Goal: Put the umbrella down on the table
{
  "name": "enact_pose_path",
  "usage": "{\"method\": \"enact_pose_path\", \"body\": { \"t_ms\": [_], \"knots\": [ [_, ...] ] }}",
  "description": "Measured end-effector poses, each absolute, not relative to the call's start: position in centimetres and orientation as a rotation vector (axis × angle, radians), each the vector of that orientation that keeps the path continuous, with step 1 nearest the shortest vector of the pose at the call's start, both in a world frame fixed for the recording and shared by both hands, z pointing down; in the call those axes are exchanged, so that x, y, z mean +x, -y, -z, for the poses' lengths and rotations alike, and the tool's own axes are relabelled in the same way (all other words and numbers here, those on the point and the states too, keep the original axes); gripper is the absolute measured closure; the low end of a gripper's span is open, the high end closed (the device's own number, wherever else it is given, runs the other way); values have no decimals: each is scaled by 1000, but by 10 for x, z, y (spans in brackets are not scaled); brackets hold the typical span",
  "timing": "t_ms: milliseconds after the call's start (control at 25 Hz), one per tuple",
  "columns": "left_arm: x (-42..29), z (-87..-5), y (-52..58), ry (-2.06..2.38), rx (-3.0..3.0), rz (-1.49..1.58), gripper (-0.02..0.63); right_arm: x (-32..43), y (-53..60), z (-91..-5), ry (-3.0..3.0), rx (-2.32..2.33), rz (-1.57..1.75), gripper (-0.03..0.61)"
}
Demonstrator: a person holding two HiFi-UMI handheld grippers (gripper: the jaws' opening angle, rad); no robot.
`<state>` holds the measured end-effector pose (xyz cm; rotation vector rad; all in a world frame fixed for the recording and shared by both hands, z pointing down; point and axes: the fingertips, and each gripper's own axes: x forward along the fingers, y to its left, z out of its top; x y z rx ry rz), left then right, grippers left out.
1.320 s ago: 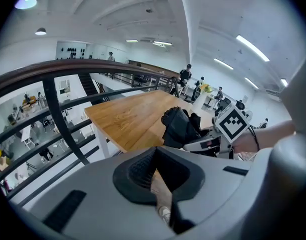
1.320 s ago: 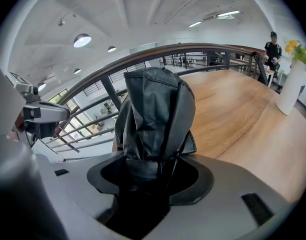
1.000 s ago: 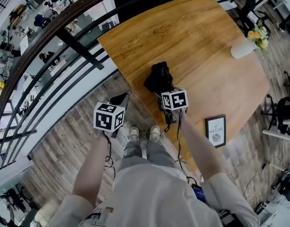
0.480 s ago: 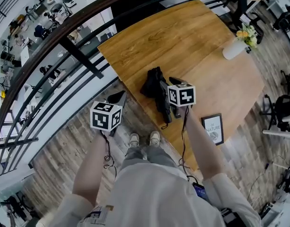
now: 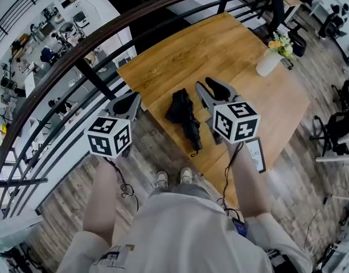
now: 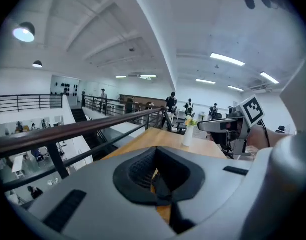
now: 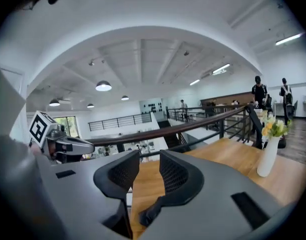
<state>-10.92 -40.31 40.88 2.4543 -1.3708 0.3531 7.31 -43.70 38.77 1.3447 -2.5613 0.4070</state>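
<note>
A black folded umbrella [image 5: 183, 115] lies flat on the wooden table [image 5: 220, 50], near its front edge, with nothing touching it. My right gripper [image 5: 211, 90] hovers above and just right of it. Its jaws have just been closing and still stand a little apart, with nothing between the pads [image 7: 172, 171]. My left gripper [image 5: 128, 102] hangs to the left of the umbrella, over the table's left edge and the floor. The left jaws look shut and empty in the left gripper view [image 6: 155, 156].
A white vase with flowers [image 5: 269, 61] stands at the table's far right corner. A framed card [image 5: 255, 154] lies at the near right edge. A dark railing [image 5: 94, 44] runs along the table's left side, with a drop beyond it. People stand far off.
Both grippers have risen well above the table. The right one has come off the umbrella, which stays lying on the table.
</note>
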Motion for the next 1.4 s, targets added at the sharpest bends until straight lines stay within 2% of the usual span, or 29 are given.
{"method": "enact_pose_path", "body": {
  "t_ms": [240, 400, 520, 880, 1120, 1400],
  "knots": [
    [-101, -329, 391, 1438, 2598, -238, 597, 72, 401, -290, 2759, 1352, -218, 475],
    [-92, -292, 377, 1463, 2673, -189, 597, 76, 373, -249, 2849, 1328, -127, 516],
    [-103, -273, 358, 1486, 2710, -150, 597, 66, 345, -229, 2891, 1311, -63, 522],
    [-92, -253, 310, 1581, 2947, -242, 597, 73, 304, -220, 2866, 1319, 66, 530],
    [-102, -261, 290, 1580, 2909, -181, 597, 66, 281, -204, 2958, 1325, 99, 551],
    [-106, -282, 277, 1561, 2883, -235, 597, 51, 271, -233, 2881, 1252, 134, 552]
  ]
}}
